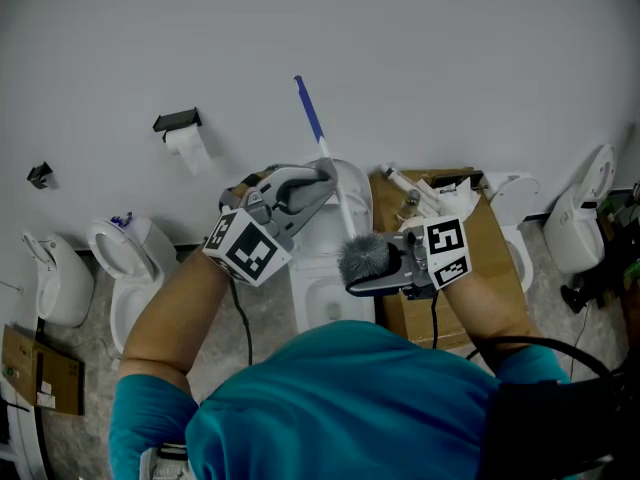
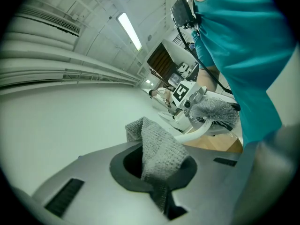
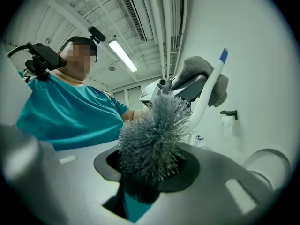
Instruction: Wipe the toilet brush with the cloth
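The toilet brush has a grey bristle head (image 1: 362, 258) and a white handle (image 1: 335, 193) ending in a blue tip (image 1: 308, 108), slanting up towards the wall. My right gripper (image 1: 385, 268) is shut on the bristle head (image 3: 150, 139), which fills its jaws in the right gripper view. My left gripper (image 1: 310, 190) is shut on a grey knitted cloth (image 2: 159, 149). The cloth (image 3: 199, 69) is pressed against the white handle (image 3: 208, 95) about halfway up, below the blue tip (image 3: 223, 55). In the left gripper view the brush head (image 2: 215, 110) shows beyond the cloth.
A white toilet (image 1: 330, 293) stands right below the grippers, another toilet (image 1: 125, 258) at the left, one more (image 1: 585, 208) at the right. A cardboard box (image 1: 485, 233) sits beside my right gripper. A toilet paper holder (image 1: 178, 121) hangs on the wall.
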Motion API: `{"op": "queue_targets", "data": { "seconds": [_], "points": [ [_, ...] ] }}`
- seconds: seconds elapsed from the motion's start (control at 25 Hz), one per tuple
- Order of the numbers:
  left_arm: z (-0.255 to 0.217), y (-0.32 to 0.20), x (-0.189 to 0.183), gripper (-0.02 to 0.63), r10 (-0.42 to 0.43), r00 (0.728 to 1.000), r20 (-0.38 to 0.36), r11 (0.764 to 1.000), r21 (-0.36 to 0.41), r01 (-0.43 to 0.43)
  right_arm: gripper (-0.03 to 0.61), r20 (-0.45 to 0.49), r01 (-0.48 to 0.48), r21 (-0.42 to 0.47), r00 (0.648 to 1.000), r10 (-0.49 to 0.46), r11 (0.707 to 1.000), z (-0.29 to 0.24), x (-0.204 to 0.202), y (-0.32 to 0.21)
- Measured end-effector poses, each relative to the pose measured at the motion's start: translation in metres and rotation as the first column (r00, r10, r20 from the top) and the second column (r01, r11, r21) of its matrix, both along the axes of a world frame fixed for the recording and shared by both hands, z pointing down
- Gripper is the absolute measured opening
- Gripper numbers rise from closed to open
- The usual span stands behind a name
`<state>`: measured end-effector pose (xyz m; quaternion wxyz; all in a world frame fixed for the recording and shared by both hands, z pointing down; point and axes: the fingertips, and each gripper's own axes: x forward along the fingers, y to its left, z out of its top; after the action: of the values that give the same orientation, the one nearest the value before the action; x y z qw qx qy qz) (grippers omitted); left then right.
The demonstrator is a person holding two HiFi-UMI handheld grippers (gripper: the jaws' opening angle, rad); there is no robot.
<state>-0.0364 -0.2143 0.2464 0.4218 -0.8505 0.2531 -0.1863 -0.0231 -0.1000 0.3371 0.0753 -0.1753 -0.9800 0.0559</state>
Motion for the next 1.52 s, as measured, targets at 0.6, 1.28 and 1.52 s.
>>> {"op": "queue_targets", "data": {
  "seconds": [0.6, 1.28, 1.52],
  "points": [
    [-0.019, -0.022, -0.011, 0.012, -0.042, 0.998, -0.047, 0.999, -0.01, 0.041, 0.149, -0.038, 0.049, 0.033, 0.998, -0.048, 0.998, 0.006, 0.003, 0.005],
    [-0.027, -0.036, -0.028, 0.012, -0.079, 0.995, -0.06, 0.997, -0.008, 0.078, 0.149, -0.116, 0.109, 0.079, 0.988, -0.1, 0.991, 0.022, 0.009, 0.008],
    [-0.031, -0.04, -0.034, 0.012, -0.088, 0.994, -0.063, 0.996, -0.002, 0.088, 0.149, -0.123, 0.128, 0.081, 0.985, -0.118, 0.988, 0.022, 0.009, 0.01]
  ]
}}
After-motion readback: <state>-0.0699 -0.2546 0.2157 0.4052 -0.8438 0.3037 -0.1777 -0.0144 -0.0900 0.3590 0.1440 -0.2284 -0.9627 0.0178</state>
